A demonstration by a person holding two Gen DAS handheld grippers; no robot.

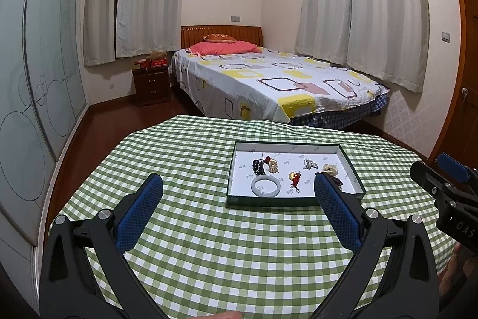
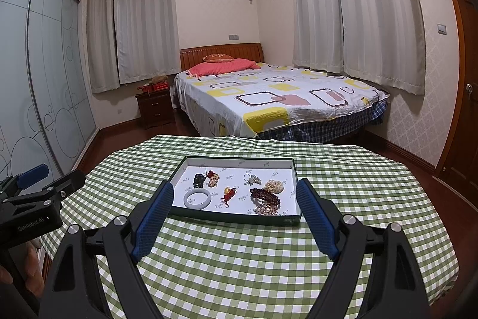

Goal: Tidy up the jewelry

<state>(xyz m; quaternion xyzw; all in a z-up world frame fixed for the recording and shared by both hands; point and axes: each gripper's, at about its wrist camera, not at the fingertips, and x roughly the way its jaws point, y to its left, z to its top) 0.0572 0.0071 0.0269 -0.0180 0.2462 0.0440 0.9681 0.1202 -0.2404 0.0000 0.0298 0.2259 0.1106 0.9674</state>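
A shallow dark-green box (image 1: 286,199) (image 2: 236,217) with a white lining lies on the checked table. Inside it are a pale jade bangle (image 1: 266,186) (image 2: 197,198), a black bead piece (image 1: 258,165) (image 2: 198,180), a red-and-gold charm (image 1: 295,180) (image 2: 228,194), a silver piece (image 1: 309,164) (image 2: 251,178), a cream bead cluster (image 2: 273,186) and a dark red bead bracelet (image 2: 264,196). My left gripper (image 1: 239,184) hovers open before the box's near left side. My right gripper (image 2: 236,193) is open too, its blue fingers (image 2: 316,217) straddling the box's near edge from above.
The green-and-white checked cloth (image 1: 209,244) covers a round table. Behind it are a bed (image 1: 269,79), a dark nightstand (image 1: 151,84), curtains and a sliding wardrobe (image 1: 35,79). A wooden door (image 2: 460,79) stands at the right.
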